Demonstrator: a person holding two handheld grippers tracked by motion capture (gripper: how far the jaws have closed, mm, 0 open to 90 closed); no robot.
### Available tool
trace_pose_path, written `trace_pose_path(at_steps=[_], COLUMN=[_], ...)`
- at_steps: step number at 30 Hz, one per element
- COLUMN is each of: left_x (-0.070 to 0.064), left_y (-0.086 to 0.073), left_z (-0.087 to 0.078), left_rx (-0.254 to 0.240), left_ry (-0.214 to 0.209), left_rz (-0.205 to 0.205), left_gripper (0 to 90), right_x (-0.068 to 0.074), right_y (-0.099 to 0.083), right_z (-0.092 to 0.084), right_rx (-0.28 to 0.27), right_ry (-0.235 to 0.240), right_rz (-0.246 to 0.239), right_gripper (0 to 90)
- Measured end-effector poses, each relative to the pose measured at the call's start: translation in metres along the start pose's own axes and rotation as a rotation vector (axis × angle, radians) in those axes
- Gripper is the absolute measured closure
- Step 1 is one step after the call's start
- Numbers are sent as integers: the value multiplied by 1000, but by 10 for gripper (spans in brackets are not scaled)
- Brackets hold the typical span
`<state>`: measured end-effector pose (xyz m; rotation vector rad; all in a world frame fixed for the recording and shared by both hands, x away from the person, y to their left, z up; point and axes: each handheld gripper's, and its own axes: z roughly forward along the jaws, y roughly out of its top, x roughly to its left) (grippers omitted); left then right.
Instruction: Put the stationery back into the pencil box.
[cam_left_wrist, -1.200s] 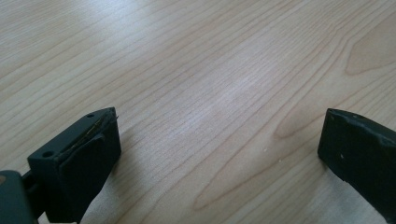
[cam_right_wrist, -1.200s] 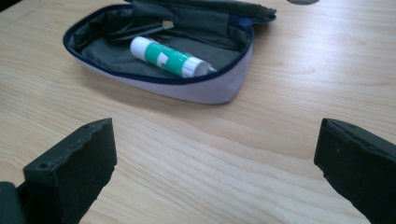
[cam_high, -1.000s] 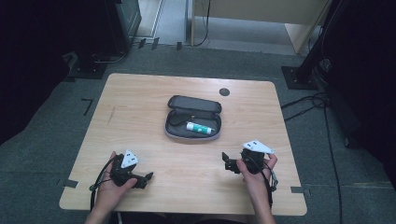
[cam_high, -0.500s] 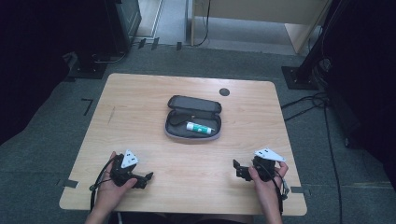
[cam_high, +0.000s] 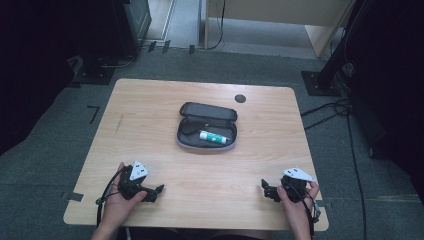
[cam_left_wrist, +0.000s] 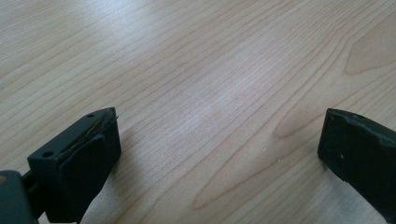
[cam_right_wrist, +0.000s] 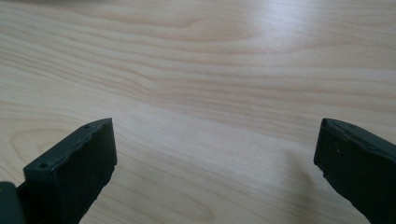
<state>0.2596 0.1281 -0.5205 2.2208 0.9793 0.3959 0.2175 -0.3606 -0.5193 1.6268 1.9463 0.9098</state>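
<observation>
- We are holding our left gripper low over the near left part of the pale wooden table, its two black jaws standing wide apart with nothing between them but bare board.
- We are holding our right gripper near the table's near right corner, its blocky matte jaws likewise spread wide and gripping nothing.
- The grippers are sitting well apart from each other, each in one of our hands, a grey three-cornered plate riding on top of each.
- In the left gripper view the tabletop is showing a fine, light wood grain with long curving streaks and a soft sheen of reflected light; the right gripper view is showing the same grain running across the frame.
- The zip case, an oval soft pouch with rounded ends and a dark lining, is lying open at the middle of the table, well apart from both grippers, its lid folded back toward the far edge.
- Inside the case's near half a small white tube with a green band is lying on its side; a dark shape beside it is too dim for us to make out.
- A small round dark disc is sitting near the table's far edge, beyond the case.
</observation>
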Motion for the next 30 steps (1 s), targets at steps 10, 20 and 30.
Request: trace_pose_path(at_steps=[10, 20, 30], left_x=[0, 0, 0], left_y=[0, 0, 1], left_z=[0, 0, 1], left_rx=[2, 1, 2], left_ry=[-1, -1, -2], left_rz=[1, 3, 4], left_gripper=[0, 0, 0], right_x=[-16, -22, -21], right_y=[-13, -16, -16], right_z=[-8, -9, -9], right_rx=[39, 24, 25], right_ry=[-43, -53, -53], right_rz=[-6, -17, -18], right_gripper=[0, 0, 0])
